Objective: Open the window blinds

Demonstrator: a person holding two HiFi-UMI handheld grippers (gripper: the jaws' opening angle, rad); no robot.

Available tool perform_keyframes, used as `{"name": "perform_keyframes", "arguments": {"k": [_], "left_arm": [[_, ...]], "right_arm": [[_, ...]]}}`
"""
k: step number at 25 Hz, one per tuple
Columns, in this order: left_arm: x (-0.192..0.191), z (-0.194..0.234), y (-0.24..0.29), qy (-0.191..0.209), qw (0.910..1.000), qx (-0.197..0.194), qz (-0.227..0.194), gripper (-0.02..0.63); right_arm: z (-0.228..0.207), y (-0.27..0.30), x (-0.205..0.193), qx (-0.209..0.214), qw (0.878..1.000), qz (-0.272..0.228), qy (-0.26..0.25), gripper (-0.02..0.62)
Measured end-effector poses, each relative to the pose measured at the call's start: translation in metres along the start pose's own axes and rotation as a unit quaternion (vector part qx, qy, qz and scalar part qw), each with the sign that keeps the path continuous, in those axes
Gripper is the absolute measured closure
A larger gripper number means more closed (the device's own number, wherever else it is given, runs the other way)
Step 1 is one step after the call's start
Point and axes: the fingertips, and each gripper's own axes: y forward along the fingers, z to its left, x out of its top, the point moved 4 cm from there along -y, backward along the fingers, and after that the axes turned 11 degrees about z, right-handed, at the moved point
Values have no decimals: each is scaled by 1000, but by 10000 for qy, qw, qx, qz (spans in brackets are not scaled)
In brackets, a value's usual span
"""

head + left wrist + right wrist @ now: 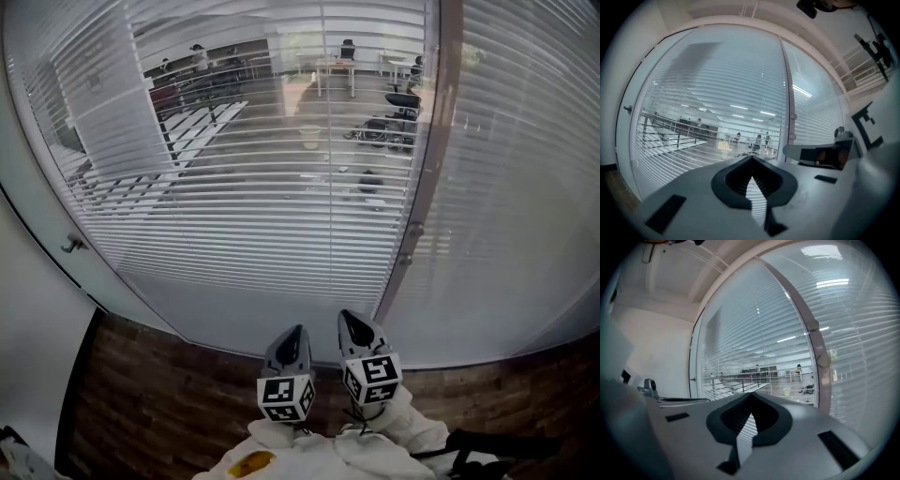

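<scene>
Closed tip to tip on nothing, both left gripper [751,161] and right gripper [751,398]. Straight ahead of the jaws, not touching: window blinds [281,187], lowered, seemingly behind glass. Ahead and rightward, small knobs [413,229] on the frame post [429,159]. Risks bumping glass, or slipping off a knob if pinched off-centre.

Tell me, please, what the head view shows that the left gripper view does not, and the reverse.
Only the head view shows the brown floor below the glass and the person's white sleeves. Only the left gripper view shows the ceiling and looks along the left gripper, whose jaws are together with nothing between them. Both show the blinds, with the office visible through the slats, the post between the two panes, and the right gripper.
</scene>
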Motion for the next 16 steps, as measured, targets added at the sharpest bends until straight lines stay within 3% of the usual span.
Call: {"name": "perform_keyframes", "arguments": {"k": [16], "left_arm": [[2, -3, 8, 25, 10000, -70, 39, 606]], "right_arm": [[-9, -2, -5, -155, 9997, 73, -167, 584]]}}
